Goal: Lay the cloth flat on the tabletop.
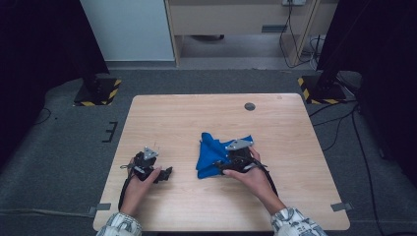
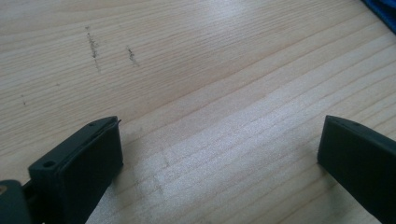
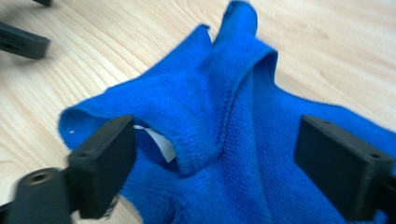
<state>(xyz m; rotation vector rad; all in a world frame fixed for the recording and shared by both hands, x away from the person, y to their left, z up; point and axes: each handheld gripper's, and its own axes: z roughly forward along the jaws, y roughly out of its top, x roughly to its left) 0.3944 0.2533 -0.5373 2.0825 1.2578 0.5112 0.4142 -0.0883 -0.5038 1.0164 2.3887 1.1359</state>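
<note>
- Blue cloth (image 1: 212,153) lying crumpled on the wooden table (image 1: 196,113), a little right of the middle and toward the near edge.
- In the right gripper view, cloth (image 3: 224,121) bunched into raised folds, one ridge running up the middle, a small white tag showing under a fold by the left jaw.
- Right gripper (image 1: 227,166) held in the right hand (image 1: 253,176), resting at the cloth's near right part, grey plate on top.
- Right gripper (image 3: 215,163) with jaws wide apart, one on each side of the cloth; pads not pressing on it, cloth lying loose between them.
- Left gripper (image 1: 164,173) held in the left hand (image 1: 140,184), set on the table well left of the cloth, jaws pointing toward it.
- Left gripper (image 2: 219,154) with jaws spread wide, bare wood between them, nothing gripped.
- A corner of blue cloth (image 2: 384,10) at the top right of the left gripper view, apart from those jaws.
- Faint dark scuff marks (image 2: 93,46) on the wood ahead of the left jaws.
- Patterned sleeves at both wrists along the near table edge.
</note>
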